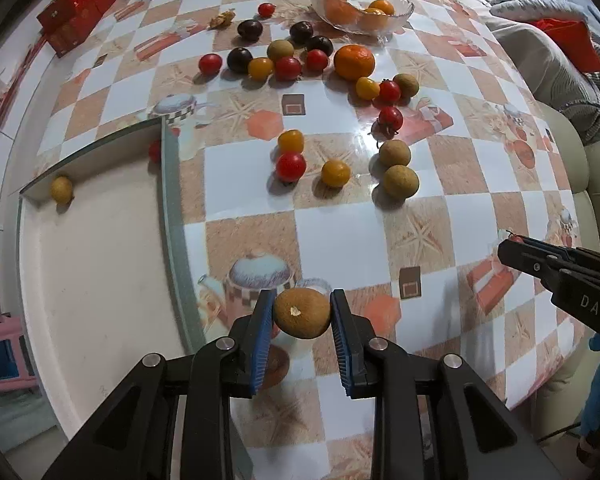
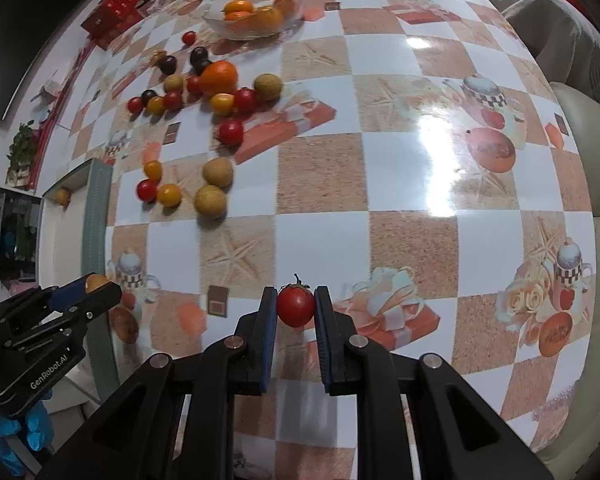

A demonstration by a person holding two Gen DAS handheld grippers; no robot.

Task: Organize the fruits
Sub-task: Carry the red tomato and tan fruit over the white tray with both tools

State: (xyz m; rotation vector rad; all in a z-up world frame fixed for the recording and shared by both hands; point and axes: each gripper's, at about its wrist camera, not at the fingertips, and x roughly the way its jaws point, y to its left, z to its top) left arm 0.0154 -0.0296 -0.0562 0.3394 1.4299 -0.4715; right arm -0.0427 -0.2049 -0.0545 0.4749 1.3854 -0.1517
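Observation:
My left gripper is shut on a brown longan, held above the table just right of the white tray. One longan lies in the tray's far corner. My right gripper is shut on a red cherry tomato with a green stem, above the table's near side. Loose fruit lies mid-table: red tomatoes, yellow tomatoes, longans, dark plums and a big orange. The right gripper shows at the right edge of the left wrist view.
A glass bowl with several oranges stands at the far side. Red boxes are stacked at the far left. A beige sofa runs along the table's right edge. The left gripper shows at lower left in the right wrist view.

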